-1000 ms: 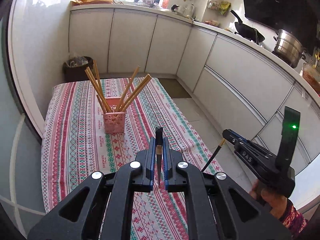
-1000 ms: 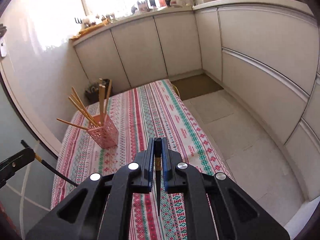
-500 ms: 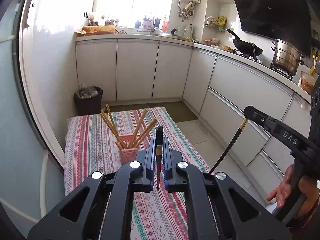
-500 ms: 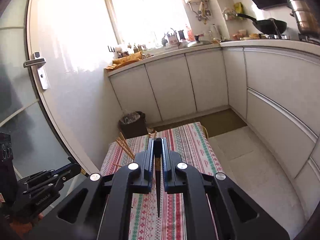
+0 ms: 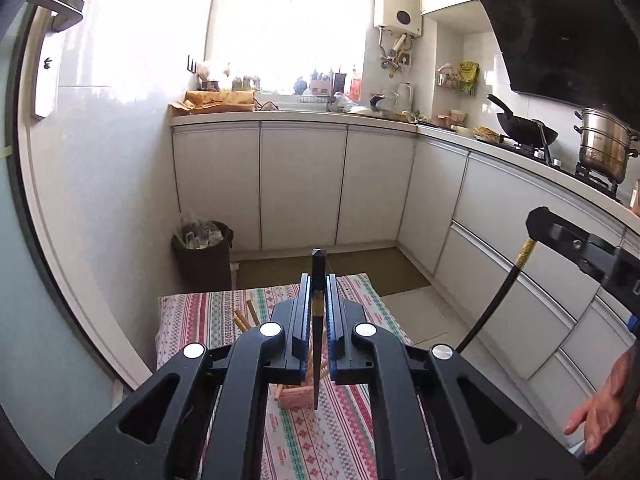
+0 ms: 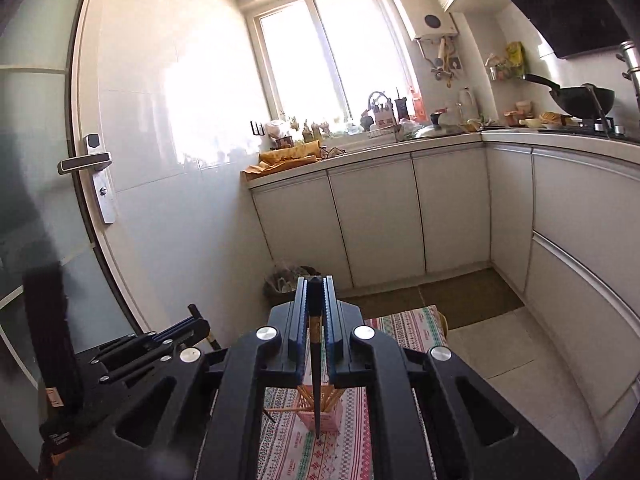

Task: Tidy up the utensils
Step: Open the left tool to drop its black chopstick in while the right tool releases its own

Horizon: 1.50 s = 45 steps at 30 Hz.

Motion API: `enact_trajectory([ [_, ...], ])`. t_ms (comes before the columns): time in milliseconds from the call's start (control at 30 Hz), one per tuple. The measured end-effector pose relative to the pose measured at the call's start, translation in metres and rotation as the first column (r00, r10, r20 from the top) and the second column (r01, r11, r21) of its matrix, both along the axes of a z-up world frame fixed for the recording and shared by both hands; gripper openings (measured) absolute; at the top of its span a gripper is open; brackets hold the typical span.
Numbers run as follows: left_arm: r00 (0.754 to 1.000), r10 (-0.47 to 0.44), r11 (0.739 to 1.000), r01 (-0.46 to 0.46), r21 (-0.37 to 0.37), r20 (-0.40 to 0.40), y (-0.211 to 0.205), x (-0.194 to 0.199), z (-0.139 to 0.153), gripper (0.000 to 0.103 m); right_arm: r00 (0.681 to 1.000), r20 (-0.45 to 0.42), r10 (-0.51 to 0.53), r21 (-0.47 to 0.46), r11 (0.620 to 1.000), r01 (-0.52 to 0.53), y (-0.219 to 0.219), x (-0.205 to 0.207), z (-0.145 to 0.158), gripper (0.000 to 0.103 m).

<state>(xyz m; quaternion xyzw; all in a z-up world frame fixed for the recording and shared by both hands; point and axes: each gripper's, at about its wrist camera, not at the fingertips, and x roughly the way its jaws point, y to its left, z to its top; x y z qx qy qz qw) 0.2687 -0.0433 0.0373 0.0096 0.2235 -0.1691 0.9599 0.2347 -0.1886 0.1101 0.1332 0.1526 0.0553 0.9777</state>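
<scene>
below, pink holder (image 5: 297,396) half hidden behind each claw (image 5: 319,322) (image 6: 316,322), both clamped tight on a dark chopstick (image 5: 318,308) (image 6: 315,360)

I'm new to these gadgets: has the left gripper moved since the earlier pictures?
Yes. The left gripper has gone up and tipped back: the pink holder on the table has sunk in its view, and the window now shows.

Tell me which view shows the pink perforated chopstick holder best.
The right wrist view: the pink perforated chopstick holder shows its front wall and fanned wooden chopsticks below the right claw. In the left wrist view only a pink corner shows below the left claw.
</scene>
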Motion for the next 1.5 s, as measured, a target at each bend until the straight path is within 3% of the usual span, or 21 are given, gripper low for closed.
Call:
enact_trajectory([
  [167, 0.999, 0.038, 0.999, -0.038, 0.009, -0.018, -0.008, 0.045, -0.023, 0.006, 1.0, 0.007, 0.03, 0.001, 1.0, -0.03, 0.003, 0.026, -0.012, 0.007],
  [333, 0.992, 0.069, 0.997, -0.066, 0.032, -0.102, -0.015, 0.085, -0.068, 0.008, 0.999, -0.015, 0.043, 0.003, 0.999, -0.043, 0.003, 0.047, -0.034, 0.007],
  [367, 0.989, 0.075, 0.997, -0.071, 0.036, -0.13, -0.015, 0.092, -0.08, 0.013, 0.999, -0.024, 0.046, 0.008, 0.999, -0.046, 0.003, 0.051, -0.038, 0.007],
  [500, 0.978, 0.102, 0.994, -0.094, 0.051, -0.18, -0.012, 0.098, -0.106, 0.016, 0.997, -0.055, 0.049, 0.017, 0.999, -0.049, 0.001, 0.062, -0.055, 0.007],
  [667, 0.983, 0.121, 0.992, -0.115, 0.052, -0.141, -0.005, 0.087, -0.092, 0.017, 0.997, -0.065, 0.047, 0.029, 0.999, -0.046, 0.003, 0.061, -0.058, 0.007],
  [933, 0.987, 0.154, 0.988, -0.153, 0.033, -0.051, 0.014, 0.062, -0.054, 0.021, 0.998, -0.025, 0.056, 0.015, 0.998, -0.055, 0.018, 0.051, -0.037, 0.008],
  [1167, 0.973, 0.228, 0.973, -0.229, 0.012, 0.034, 0.041, 0.048, -0.035, 0.024, 0.998, 0.016, 0.064, -0.001, 0.998, -0.064, 0.037, 0.054, -0.024, 0.008],
  [1333, 0.95, 0.304, 0.951, -0.299, -0.072, 0.069, 0.075, 0.027, -0.029, 0.034, 0.998, 0.025, 0.054, -0.023, 0.998, -0.054, 0.048, 0.071, -0.038, 0.008],
  [1500, 0.938, 0.342, 0.936, -0.334, -0.112, 0.056, 0.098, 0.018, -0.042, 0.035, 0.998, 0.018, 0.055, -0.057, 0.997, -0.054, 0.064, 0.1, -0.069, 0.007],
])
